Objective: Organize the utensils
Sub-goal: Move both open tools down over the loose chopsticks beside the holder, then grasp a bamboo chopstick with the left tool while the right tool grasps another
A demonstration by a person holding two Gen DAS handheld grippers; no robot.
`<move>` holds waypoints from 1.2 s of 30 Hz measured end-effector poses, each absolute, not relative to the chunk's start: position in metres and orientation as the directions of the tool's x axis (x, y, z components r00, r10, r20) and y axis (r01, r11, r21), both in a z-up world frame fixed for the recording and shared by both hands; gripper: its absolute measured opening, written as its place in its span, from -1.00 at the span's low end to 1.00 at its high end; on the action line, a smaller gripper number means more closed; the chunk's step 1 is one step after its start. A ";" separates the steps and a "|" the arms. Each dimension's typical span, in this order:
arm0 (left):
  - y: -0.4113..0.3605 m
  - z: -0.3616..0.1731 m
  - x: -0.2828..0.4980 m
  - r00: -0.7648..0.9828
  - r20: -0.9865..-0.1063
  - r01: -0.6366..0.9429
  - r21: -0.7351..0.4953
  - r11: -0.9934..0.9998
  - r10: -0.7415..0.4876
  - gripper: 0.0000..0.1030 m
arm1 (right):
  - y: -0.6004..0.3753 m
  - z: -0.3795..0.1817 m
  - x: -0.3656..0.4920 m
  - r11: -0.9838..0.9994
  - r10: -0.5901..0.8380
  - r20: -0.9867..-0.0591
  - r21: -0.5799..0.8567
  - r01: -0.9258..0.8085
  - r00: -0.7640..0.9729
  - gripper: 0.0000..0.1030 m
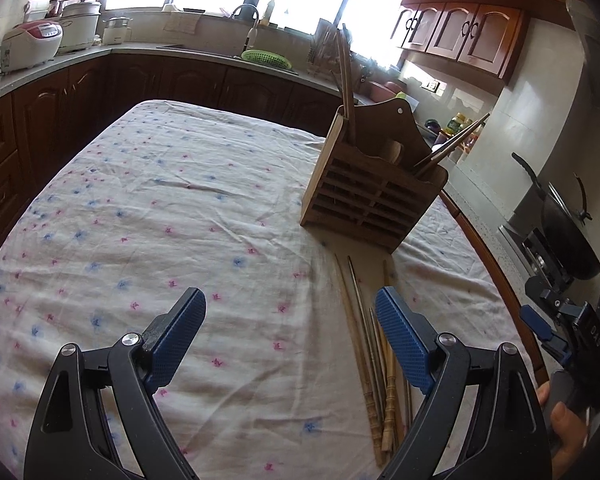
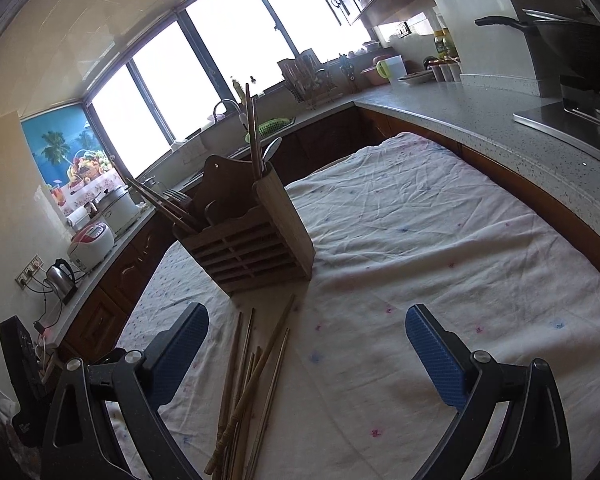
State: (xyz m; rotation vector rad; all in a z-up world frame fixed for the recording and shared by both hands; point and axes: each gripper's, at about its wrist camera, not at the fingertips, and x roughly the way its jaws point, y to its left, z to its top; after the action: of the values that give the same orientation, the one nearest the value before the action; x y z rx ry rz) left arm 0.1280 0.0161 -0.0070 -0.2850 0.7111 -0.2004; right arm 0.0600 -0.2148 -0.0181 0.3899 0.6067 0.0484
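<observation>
A slatted wooden utensil holder [image 1: 370,196] [image 2: 252,240] stands on the cloth-covered table and holds a few chopsticks and a spoon. A bundle of loose chopsticks [image 1: 370,348] [image 2: 248,384] lies on the cloth in front of it. My left gripper [image 1: 290,334] is open and empty above the cloth, its right finger [image 1: 404,340] over the chopsticks. My right gripper [image 2: 306,354] is open and empty, the chopsticks near its left finger [image 2: 180,356]. The right gripper also shows at the right edge of the left wrist view [image 1: 556,320].
The table wears a white floral cloth [image 1: 160,220] [image 2: 440,240]. A grey counter [image 2: 480,120] with dark cabinets runs around it. A rice cooker [image 1: 30,44], a kettle [image 2: 60,280], a green basket [image 1: 266,58] and a wok [image 1: 560,216] stand on it.
</observation>
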 end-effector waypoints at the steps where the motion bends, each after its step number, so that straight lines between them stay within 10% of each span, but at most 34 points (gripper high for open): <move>1: 0.017 -0.008 0.128 0.741 -0.613 0.083 -0.323 0.943 -0.275 0.73 | -0.213 -0.019 0.062 0.928 0.159 -0.551 0.367 0.066 0.819 0.94; 9: 0.029 -0.020 0.138 0.717 -0.652 0.024 -0.327 0.945 -0.244 0.73 | -0.190 -0.036 0.090 0.949 0.177 -0.618 0.314 0.034 0.766 0.88; 17: 0.028 -0.028 0.149 0.689 -0.685 0.014 -0.313 0.950 -0.236 0.72 | -0.147 -0.081 0.159 0.980 0.169 -0.759 0.197 -0.026 0.629 -0.06; 32: -0.016 -0.030 0.187 0.622 -0.731 0.138 -0.251 0.958 -0.281 0.72 | -0.173 -0.099 0.139 0.993 0.116 -0.820 0.079 -0.091 0.560 -0.70; 36: -0.051 -0.038 0.212 0.582 -0.763 0.199 -0.200 0.959 -0.280 0.32 | -0.193 -0.097 0.137 0.989 0.143 -0.817 0.140 -0.049 0.559 -0.70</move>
State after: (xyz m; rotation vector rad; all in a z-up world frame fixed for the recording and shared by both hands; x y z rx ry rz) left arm 0.2117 -0.0505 -0.0385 -0.0964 0.9076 -0.2797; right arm 0.1369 -0.1925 -0.0973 0.1049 0.9718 0.1137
